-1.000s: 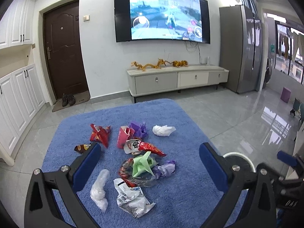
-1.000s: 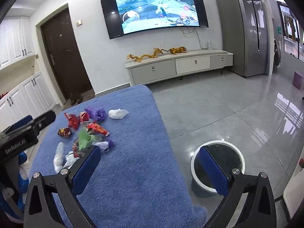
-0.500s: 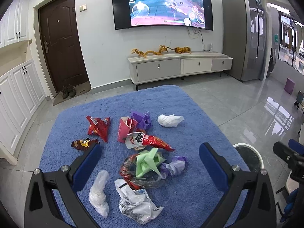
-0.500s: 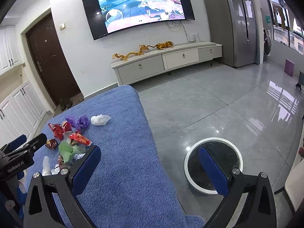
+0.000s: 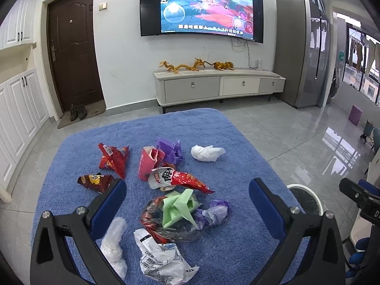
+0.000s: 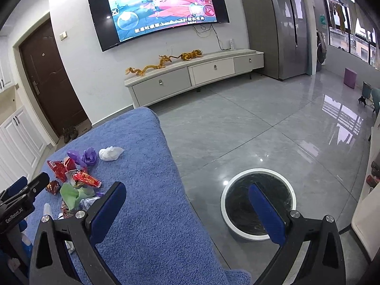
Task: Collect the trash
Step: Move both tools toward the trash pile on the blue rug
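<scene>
Several pieces of trash lie on the blue-towelled table (image 5: 237, 142): a green crumpled paper (image 5: 179, 205), red snack wrappers (image 5: 114, 159), a pink carton (image 5: 148, 165), purple paper (image 5: 169, 148), a white tissue (image 5: 205, 153) and white plastic bags (image 5: 161, 258). My left gripper (image 5: 187, 204) is open and empty, hovering over the near part of the pile. My right gripper (image 6: 187, 204) is open and empty, at the table's right edge. A round white-rimmed bin (image 6: 258, 201) with a black liner stands on the floor to the right of the table; it also shows in the left wrist view (image 5: 306, 200).
A grey tiled floor (image 6: 237, 130) surrounds the table. A TV cabinet (image 5: 218, 86) stands against the far wall under a wall TV (image 5: 201, 7). White cupboards (image 5: 16, 109) and a brown door (image 5: 73, 52) are at the left, a tall grey cabinet (image 5: 299, 52) at the right.
Both grippers have tilted and shifted slightly; the trash pile sits a little higher and larger in the left view. The right view has swung toward the floor bin. Nothing was grasped.
</scene>
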Available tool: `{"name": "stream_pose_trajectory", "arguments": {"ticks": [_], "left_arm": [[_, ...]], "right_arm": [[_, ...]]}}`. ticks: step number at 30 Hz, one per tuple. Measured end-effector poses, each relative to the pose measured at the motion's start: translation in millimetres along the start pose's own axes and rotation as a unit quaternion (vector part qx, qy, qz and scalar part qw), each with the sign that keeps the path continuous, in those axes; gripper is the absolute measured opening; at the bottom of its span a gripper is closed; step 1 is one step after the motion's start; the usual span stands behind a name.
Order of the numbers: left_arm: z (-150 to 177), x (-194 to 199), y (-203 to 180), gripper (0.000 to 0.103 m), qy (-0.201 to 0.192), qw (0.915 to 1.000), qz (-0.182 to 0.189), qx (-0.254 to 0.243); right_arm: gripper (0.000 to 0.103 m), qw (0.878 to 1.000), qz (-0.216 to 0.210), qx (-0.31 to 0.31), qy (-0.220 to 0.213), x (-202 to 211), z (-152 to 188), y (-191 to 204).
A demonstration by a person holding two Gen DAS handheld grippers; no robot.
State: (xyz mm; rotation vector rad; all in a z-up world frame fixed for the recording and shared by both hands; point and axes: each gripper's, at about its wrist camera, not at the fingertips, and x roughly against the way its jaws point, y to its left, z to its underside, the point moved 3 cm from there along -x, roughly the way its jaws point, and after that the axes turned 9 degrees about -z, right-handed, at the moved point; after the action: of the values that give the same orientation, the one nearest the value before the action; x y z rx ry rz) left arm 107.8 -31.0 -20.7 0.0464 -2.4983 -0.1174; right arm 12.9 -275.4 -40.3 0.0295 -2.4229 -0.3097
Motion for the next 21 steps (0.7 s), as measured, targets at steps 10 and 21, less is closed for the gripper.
{"name": "stream_pose_trajectory", "arguments": {"ticks": [10, 21], "left_arm": [[2.3, 3.8, -7.1, 0.103, 0.007, 0.9994, 0.035, 0.004], [5.3, 25.4, -14.7, 0.103, -0.006, 0.9992, 0.038, 0.006]], "right_arm": [[0.103, 0.999, -0.021, 0.022, 0.011, -2.1, 5.4, 14.6], [0.103, 0.999, -0.025, 0.023, -0.025, 21.5, 5.9, 11.0]]}}
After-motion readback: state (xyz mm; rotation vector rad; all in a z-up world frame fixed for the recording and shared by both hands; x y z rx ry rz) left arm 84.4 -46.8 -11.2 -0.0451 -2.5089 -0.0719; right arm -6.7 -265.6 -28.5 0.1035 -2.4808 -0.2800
